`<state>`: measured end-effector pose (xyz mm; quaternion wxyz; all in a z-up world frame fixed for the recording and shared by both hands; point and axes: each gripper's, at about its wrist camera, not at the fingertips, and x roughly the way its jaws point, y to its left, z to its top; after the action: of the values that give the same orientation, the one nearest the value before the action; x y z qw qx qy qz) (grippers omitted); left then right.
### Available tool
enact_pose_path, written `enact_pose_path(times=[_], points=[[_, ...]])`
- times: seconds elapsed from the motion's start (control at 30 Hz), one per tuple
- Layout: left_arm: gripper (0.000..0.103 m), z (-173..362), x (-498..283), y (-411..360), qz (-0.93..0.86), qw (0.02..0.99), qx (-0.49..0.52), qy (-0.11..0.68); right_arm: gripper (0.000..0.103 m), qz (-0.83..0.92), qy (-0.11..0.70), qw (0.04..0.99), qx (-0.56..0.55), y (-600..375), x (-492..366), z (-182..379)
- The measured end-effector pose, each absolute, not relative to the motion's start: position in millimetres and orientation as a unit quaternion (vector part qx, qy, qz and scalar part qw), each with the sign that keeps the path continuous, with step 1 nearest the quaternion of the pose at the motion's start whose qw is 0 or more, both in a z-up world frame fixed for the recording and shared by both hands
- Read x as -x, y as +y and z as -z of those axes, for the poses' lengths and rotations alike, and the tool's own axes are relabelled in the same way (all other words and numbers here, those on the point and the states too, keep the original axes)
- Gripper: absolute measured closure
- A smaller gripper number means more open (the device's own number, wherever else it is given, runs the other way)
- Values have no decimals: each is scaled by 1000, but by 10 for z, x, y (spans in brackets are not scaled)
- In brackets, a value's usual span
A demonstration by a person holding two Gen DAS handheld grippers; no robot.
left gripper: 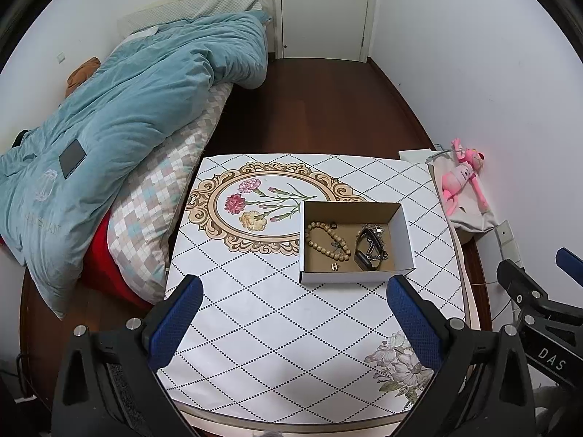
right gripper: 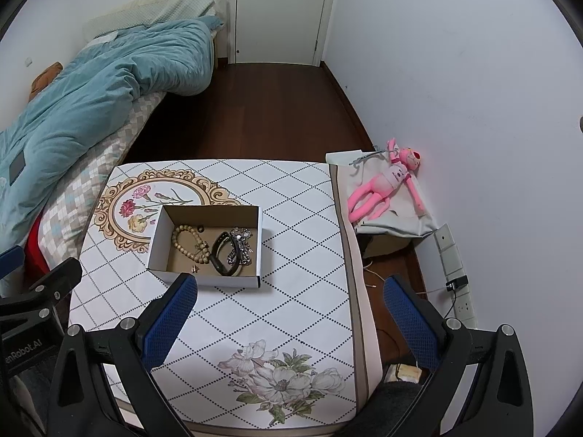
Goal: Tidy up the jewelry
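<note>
Left gripper and right gripper both wide, empty, above surface; jewelry (beads, watch, chain) in box.

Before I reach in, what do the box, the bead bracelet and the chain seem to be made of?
Box: likely cardboard, white outside, raw brown inside, folded walls.
Bead bracelet: round tan matte beads, probably wood; could be seed or resin.
Chain: silvery links with glints, seemingly metal.
Both grippers, left and right, are open.

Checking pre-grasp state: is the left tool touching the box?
Apart. Left wrist view shows the left tool open, bare tablecloth between its fingertips and the box.
</note>
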<state>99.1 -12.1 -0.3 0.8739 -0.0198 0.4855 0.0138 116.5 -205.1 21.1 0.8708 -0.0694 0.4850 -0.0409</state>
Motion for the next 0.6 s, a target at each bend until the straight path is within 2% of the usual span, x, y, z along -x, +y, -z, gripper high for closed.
enact_pose_path(times=[0.6], points=[[0,12,-971,-90,-13,873,21,487,0,41,486,870,68,-2065,-1152,-195]])
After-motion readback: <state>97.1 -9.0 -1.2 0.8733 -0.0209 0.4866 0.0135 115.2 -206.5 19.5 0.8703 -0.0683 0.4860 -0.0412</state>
